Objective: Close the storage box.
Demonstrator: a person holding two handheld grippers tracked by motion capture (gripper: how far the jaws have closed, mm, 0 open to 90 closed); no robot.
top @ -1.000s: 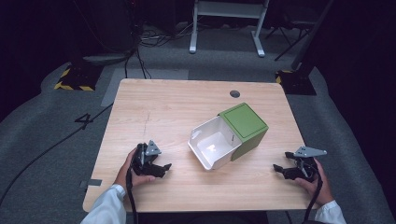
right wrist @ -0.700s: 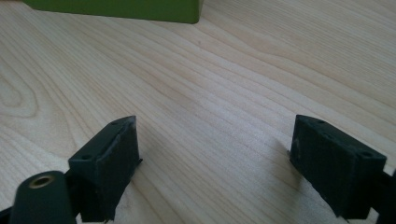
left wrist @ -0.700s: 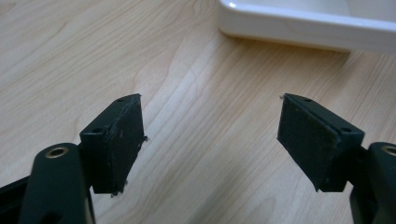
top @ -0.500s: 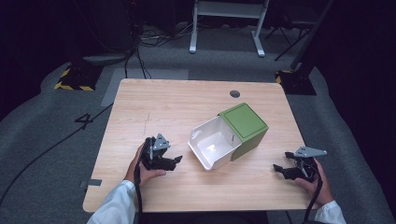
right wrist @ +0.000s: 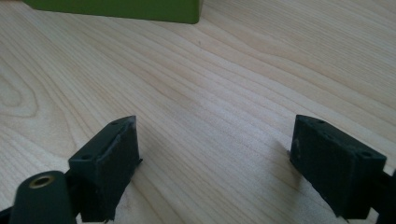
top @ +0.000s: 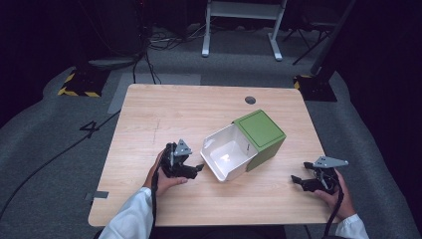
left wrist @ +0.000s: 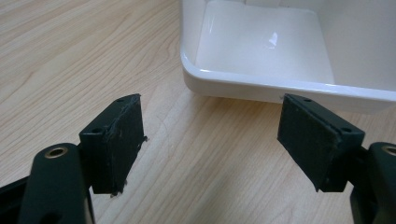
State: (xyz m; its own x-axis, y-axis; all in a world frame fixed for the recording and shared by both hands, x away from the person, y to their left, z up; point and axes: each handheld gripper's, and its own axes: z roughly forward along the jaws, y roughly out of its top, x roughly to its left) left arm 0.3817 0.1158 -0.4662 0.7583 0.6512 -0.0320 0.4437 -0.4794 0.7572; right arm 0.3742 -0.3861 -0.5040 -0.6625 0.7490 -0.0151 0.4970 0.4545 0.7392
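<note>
Left gripper at lower frame, jaws wide apart and holding nothing, just short of the white drawer rim, drawer interior bare in the left gripper view, right gripper likewise spread and holding nothing over bare table, green box at centre right of the high view, drawer pulled out toward lower left.

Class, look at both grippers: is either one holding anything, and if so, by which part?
Nothing is held. The left gripper is open near the white box's rim; the right gripper is open over bare table.

Bright tabletop (dark, dim surroundings)
</note>
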